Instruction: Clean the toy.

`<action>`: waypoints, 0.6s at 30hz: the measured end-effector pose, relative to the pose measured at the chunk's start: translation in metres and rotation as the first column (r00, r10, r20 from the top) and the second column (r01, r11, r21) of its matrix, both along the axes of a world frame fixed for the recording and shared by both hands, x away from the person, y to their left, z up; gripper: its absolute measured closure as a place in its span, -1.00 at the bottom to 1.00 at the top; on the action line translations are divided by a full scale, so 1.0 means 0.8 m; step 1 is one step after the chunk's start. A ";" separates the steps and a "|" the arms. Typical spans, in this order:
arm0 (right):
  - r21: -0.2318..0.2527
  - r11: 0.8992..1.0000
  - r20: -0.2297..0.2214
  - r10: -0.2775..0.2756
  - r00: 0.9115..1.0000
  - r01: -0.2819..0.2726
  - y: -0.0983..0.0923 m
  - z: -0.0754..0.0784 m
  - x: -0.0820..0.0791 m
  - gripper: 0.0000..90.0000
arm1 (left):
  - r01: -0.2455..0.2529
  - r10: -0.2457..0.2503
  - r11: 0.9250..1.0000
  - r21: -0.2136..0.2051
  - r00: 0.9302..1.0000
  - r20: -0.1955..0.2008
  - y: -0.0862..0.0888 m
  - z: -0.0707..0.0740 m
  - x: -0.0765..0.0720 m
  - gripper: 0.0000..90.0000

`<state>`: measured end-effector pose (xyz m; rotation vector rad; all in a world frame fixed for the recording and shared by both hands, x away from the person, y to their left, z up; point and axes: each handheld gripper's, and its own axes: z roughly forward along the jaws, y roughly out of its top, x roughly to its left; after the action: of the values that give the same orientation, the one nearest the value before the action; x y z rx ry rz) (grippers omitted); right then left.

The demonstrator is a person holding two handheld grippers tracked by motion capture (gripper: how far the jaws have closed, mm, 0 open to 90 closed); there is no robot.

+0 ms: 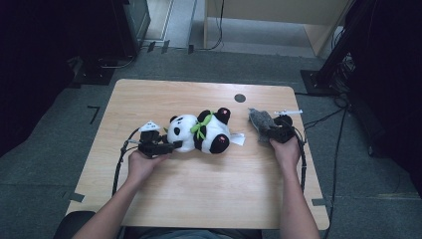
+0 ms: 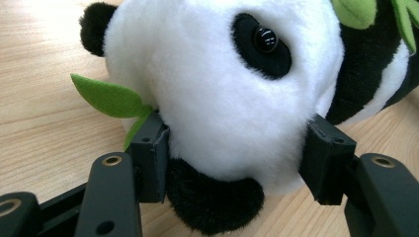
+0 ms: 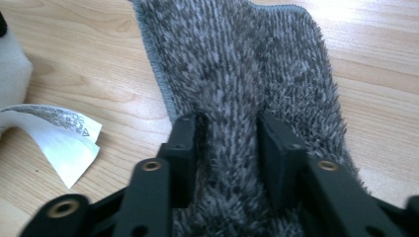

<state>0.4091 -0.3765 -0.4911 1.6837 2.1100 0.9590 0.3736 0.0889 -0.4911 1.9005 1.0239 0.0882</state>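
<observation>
Hand-held gripper (image 1: 169,146) on the person's left clasps the head of a plush panda (image 1: 201,132); in the left gripper view its two jaws press into the white fur on either side of the face (image 2: 222,98), beside a green felt leaf (image 2: 106,96). Panda lies on its side near the middle of the wooden tabletop (image 1: 199,189), a white care label (image 1: 238,139) trailing from its back end. Further right, the right hand-held gripper (image 1: 271,131) rests on a grey shaggy cloth (image 1: 259,119). In the right gripper view its jaws stand apart, sunk into the pile (image 3: 232,74) with a ridge of fabric between them, not visibly pinched. My judgement: the panda is secured and the cloth is reached but not yet gripped, so bringing cloth and toy together remains.
</observation>
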 end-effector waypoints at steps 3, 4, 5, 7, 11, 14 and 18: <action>-0.001 1.000 0.027 -0.004 1.000 0.004 0.000 0.007 -0.003 0.06 | 0.000 0.000 1.000 0.000 1.000 -0.001 0.000 0.000 0.000 -0.14; 0.004 1.000 0.046 0.003 0.999 -0.003 0.000 0.010 -0.004 -0.01 | 0.000 0.000 1.000 0.000 1.000 -0.001 0.000 0.000 0.000 -0.14; 0.012 1.000 0.053 0.003 0.999 -0.003 0.001 0.013 -0.006 -0.06 | 0.000 0.000 1.000 0.000 1.000 -0.001 0.000 0.000 0.000 -0.14; 0.032 0.999 0.068 0.015 0.998 -0.017 0.002 0.019 -0.010 -0.15 | 0.000 0.000 1.000 0.001 1.000 -0.003 0.000 0.001 0.000 -0.14; 0.052 0.997 0.107 0.046 0.993 -0.051 0.008 0.034 -0.021 -0.22 | 0.001 -0.001 1.000 0.003 1.000 -0.005 0.000 0.001 0.001 -0.14; 0.077 0.993 0.117 0.078 0.990 -0.087 0.013 0.041 -0.030 -0.24 | 0.001 -0.001 1.000 0.004 1.000 -0.005 0.000 0.001 0.001 -0.14; 0.099 0.987 0.117 0.118 0.986 -0.130 0.022 0.046 -0.038 -0.36 | 0.004 -0.004 1.000 0.007 1.000 -0.009 0.000 0.002 0.002 -0.15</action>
<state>0.3785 -0.3590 -0.4542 1.5221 2.1454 1.1931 0.3751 0.0886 -0.4893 1.9103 1.0269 0.0810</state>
